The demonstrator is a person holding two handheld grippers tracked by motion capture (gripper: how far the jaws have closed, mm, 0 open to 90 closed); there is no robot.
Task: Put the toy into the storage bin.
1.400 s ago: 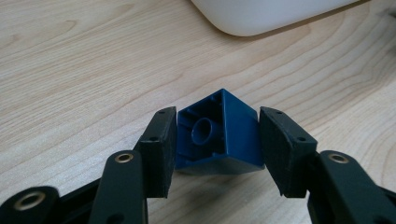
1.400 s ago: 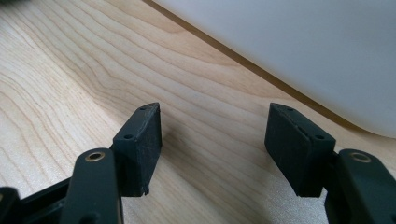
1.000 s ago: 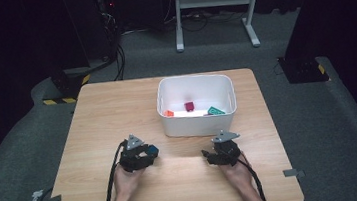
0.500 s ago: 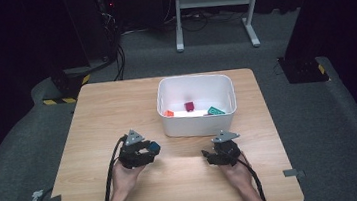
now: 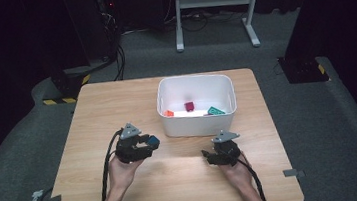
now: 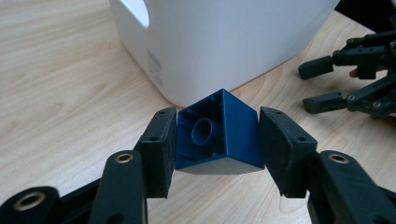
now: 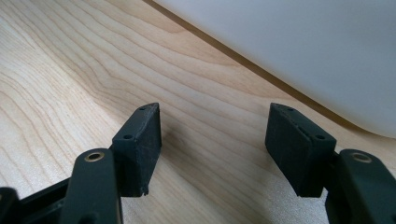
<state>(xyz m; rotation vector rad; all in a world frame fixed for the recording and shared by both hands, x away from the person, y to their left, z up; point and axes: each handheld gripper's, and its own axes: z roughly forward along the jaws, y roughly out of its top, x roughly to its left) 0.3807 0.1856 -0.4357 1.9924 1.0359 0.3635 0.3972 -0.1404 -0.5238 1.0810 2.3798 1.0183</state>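
One blue block (image 6: pixel 219 135) sits clamped in my left hand-held gripper (image 6: pixel 218 140), above the surface just before the white bin's (image 5: pixel 196 123) near wall; I lift level, clearing the rim. My right hand-held gripper (image 7: pixel 212 144) gapes empty.

Grippers: left gripper (image 5: pixel 147 143) and right gripper (image 5: pixel 211 156), black, screw-studded linkages.
Jaws: flat dark pads.
Tops: grey three-cornered plates.
Cables: black, trailing along bare forearms.

One bin, four blocks, two grippers.
One white bin (image 5: pixel 198 123) with three small blocks inside; one blue block (image 6: pixel 218 133) outside.
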